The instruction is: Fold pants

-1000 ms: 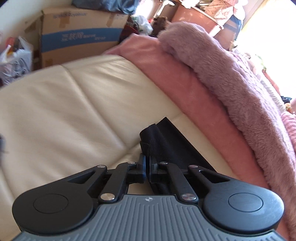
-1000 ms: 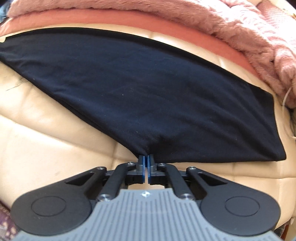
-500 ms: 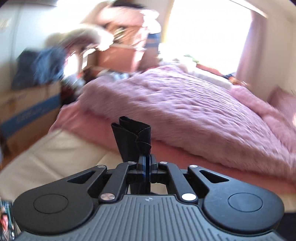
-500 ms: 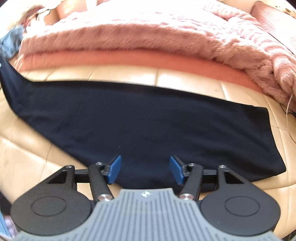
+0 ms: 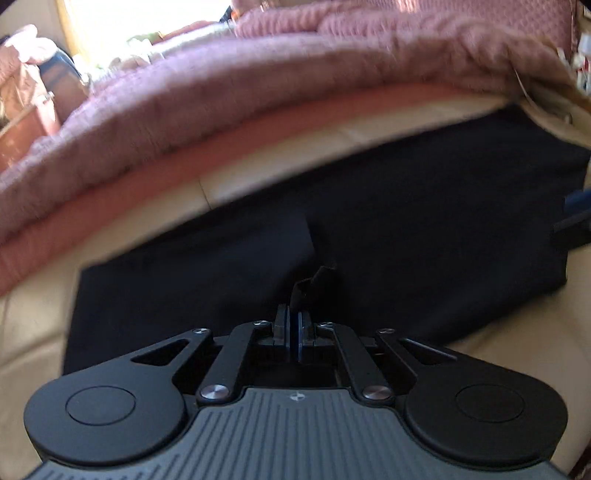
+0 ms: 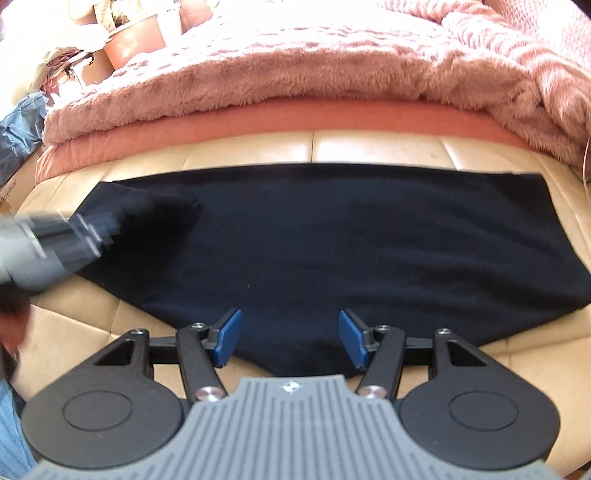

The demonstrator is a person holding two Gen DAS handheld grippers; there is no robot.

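The left gripper [image 5: 294, 326] was clenched on a pinch of the black pants [image 6: 332, 236]; the right gripper [image 6: 290, 338] hung released. To fold neatly, the pinched end needed laying flat, edges matched, on the cream cushion [image 6: 369, 147].

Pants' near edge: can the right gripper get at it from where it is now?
Probably yes: the right gripper is open just above the pants, near edge between its fingers, nothing between.

Daylight is pouring in from around eleven o'clock, blowing the window [image 5: 107, 26] out to white. The left view is smearing with motion across the pink blanket [image 5: 229, 92]. In the right view, the left gripper [image 6: 107, 229] is blurring at nine o'clock; edges are bowing.
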